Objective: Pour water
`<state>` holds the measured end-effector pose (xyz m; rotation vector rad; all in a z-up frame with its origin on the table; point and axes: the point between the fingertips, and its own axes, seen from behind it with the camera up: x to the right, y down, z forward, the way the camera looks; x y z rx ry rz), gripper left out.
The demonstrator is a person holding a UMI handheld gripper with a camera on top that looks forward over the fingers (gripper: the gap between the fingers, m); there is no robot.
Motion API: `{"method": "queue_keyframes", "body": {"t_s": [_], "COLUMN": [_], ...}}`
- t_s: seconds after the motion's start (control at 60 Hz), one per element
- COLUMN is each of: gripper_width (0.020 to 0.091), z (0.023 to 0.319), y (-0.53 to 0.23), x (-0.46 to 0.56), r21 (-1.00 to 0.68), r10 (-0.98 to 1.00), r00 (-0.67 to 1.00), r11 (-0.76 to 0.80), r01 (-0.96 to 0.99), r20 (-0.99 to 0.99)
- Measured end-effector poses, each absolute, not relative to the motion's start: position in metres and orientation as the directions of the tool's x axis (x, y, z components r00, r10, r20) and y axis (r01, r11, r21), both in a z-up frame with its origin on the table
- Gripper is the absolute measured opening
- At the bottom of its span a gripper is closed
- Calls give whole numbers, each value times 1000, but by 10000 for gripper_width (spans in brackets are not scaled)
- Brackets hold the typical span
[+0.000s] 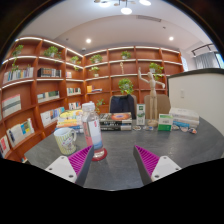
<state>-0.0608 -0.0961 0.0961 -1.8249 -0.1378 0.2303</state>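
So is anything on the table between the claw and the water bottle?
Nothing visible. The claw is open, and the water bottle stands just ahead of its left finger, with bare table between. A cup sits beside the bottle.

No readable text anywhere: bottle (94, 131) label, boxes (184, 119) on the table (120, 160) and books on the shelves (40, 85) are too small to make out.

Gripper (118, 160) fingers open, nothing between them, over grey table (120, 140). Clear bottle (93, 130) just ahead of left finger, white cup (65, 139) left of it. Boxes (184, 119) far right, shelves (40, 85) behind.
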Motion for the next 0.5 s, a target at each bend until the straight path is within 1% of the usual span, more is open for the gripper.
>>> {"method": "queue_keyframes", "body": {"t_s": [0.083, 0.267, 0.5], "gripper_width": [845, 842, 840], "z": [100, 114, 126], "y": [-108, -125, -140], "x": [-42, 5, 23], "r21": [-961, -968, -973], "r10": [168, 42, 6], "r00": [982, 999, 999], "r11": [-274, -250, -231], "r01": [-38, -17, -29], "r20": [-87, -28, -31]}}
